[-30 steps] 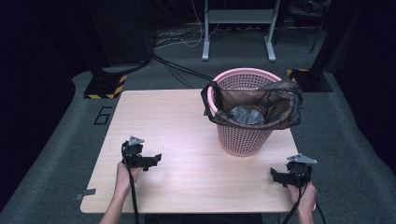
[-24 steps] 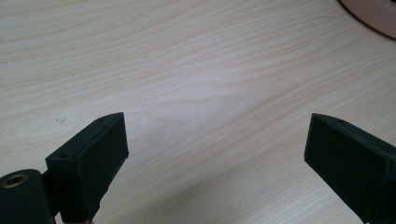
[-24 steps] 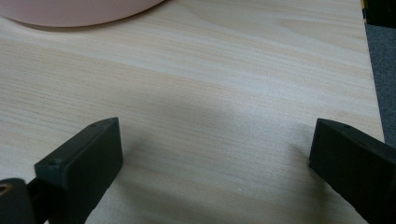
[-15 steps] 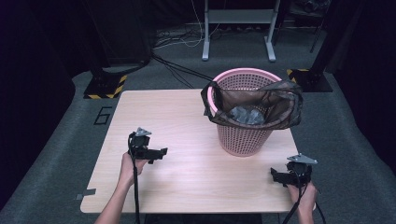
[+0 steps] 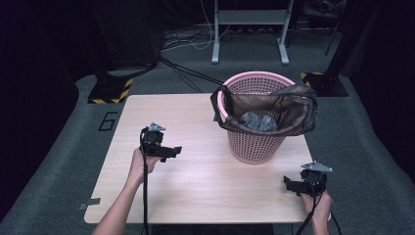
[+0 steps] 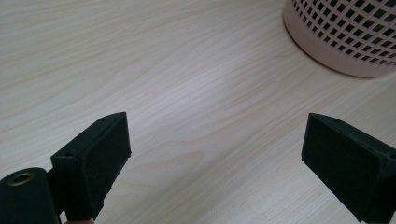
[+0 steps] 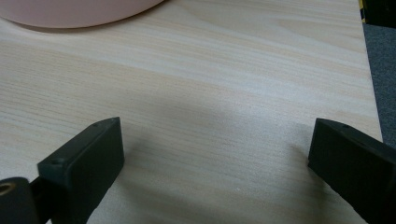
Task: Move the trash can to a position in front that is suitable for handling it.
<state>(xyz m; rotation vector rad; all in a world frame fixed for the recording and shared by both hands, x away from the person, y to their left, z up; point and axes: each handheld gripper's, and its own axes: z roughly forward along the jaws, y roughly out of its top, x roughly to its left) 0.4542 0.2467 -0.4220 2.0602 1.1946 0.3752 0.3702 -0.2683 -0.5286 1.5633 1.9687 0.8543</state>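
Here both grippers' jaws gape near the basket [image 5: 255,142].

A pale wooden table [image 5: 195,181] is standing on grey carpet [image 5: 58,161], light glancing off its grain. Behind it, a grey metal stand [image 5: 247,29] is resting on 2 feet, with cables [image 5: 186,44] trailing across the floor. Yellow-and-black striped bases [image 5: 110,90] are sitting left and right. Dark curtains are closing the room in.

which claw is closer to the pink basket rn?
The left claw: it is raised over mid-table, pointing at the pink basket. The right claw sits low at the table's near right corner. Both are open and empty.
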